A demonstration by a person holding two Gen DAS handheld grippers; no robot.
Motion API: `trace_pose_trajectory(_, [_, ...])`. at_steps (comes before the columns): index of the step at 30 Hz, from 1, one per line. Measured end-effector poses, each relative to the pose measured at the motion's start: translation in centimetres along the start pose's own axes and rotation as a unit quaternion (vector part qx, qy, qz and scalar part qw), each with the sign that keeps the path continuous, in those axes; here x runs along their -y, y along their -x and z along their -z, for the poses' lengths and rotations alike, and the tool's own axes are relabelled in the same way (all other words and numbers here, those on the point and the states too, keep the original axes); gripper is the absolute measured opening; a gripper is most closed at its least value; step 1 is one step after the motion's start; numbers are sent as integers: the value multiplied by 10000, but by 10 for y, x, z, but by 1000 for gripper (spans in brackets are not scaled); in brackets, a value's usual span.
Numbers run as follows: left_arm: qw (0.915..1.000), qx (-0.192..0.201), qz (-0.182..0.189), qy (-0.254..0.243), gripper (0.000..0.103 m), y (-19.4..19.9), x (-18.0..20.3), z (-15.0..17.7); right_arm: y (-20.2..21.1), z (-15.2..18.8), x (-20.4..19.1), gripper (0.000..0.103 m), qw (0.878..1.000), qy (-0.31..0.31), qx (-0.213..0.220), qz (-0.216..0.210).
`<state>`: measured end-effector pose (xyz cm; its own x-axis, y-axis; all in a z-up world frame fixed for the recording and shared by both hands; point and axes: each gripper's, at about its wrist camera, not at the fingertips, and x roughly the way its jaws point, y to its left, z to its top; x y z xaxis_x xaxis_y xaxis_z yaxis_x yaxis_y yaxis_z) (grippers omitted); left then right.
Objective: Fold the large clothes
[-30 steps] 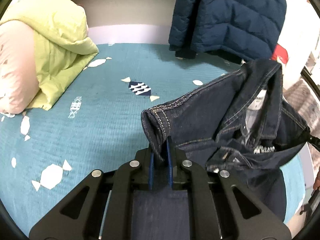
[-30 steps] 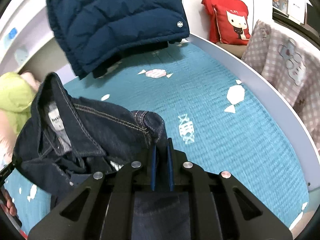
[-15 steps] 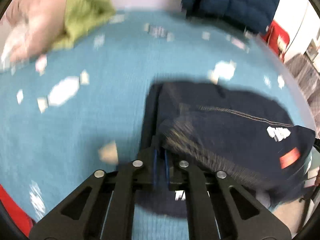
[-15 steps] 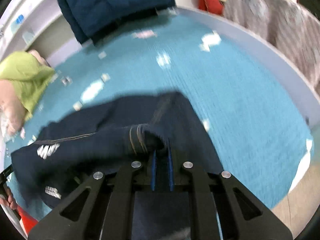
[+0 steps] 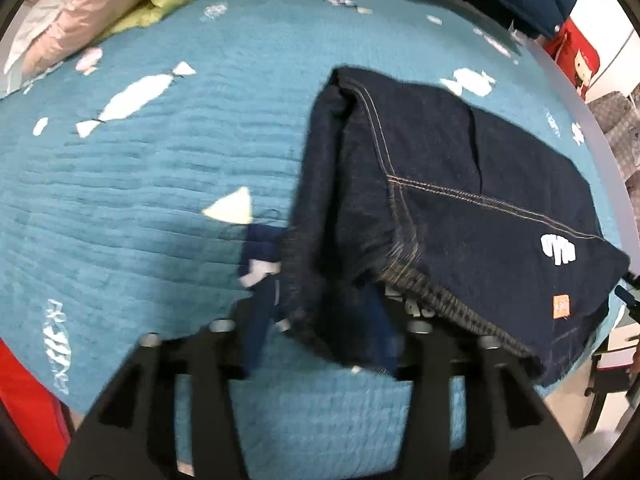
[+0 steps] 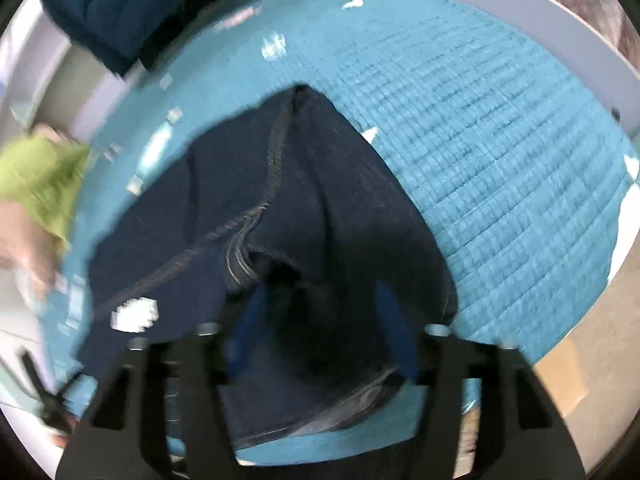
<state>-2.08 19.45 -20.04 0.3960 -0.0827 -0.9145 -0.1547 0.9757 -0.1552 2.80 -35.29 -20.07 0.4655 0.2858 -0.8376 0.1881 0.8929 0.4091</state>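
No legible text anywhere.

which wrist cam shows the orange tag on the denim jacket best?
Left wrist: the orange tag sits sharp on the denim jacket near its lower right corner. The right wrist view shows the jacket blurred, no tag visible.

Teal quilted bedspread [image 5: 140,184] with white candy print, pale bed rim [image 6: 552,28], beige floor [image 6: 592,364], red cushion [image 5: 576,56]

The left hand-held gripper [image 5: 320,316] is matte black plastic with angular cut-out linkage arms, four round silver screws across its front, and blue fingers [image 5: 256,320]. The right hand-held gripper [image 6: 320,320] has the same black frame, silver screws and blue fingers [image 6: 394,320].
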Motion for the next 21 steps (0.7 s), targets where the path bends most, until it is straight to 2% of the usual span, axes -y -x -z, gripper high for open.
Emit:
trace_pose_trajectory(2, [9999,19,103,-19,54,14,-5,3,8,-2,-3,70,9999,-72,79,68])
trace_pose_trajectory(4, [9998,91,138,78,60,24,-8,2,11,-6,-7,70,9998,-100,127,-82])
trace_pose_trajectory(8, [9982,220,479,291,60,34,-2,-5,-4,-10,-22,70,10000,38,-38,6])
trace_pose_trajectory(12, [9987,77,372,326,60,13,12,-12,-39,-10,-21,70,9993,-44,-347,124])
trace_pose_trajectory(15, [9977,-52,490,470,59,-11,19,-15,-56,-8,-16,70,9986,-352,-379,-63])
trace_pose_trajectory(17, [9987,-113,196,457,56,-28,27,-16,-61,-6,-19,69,9989,-330,-310,149])
trace_pose_trajectory(18, [9988,-165,110,446,51,-33,30,-16,-64,-4,-22,57,9989,-269,-300,226])
trace_pose_trajectory(19, [9988,-233,11,426,49,-38,35,-16,-65,-2,-24,45,9989,-247,-300,262])
trace_pose_trajectory(21, [9990,-187,-256,322,38,-40,42,-15,-61,3,-28,32,9990,-188,-83,400])
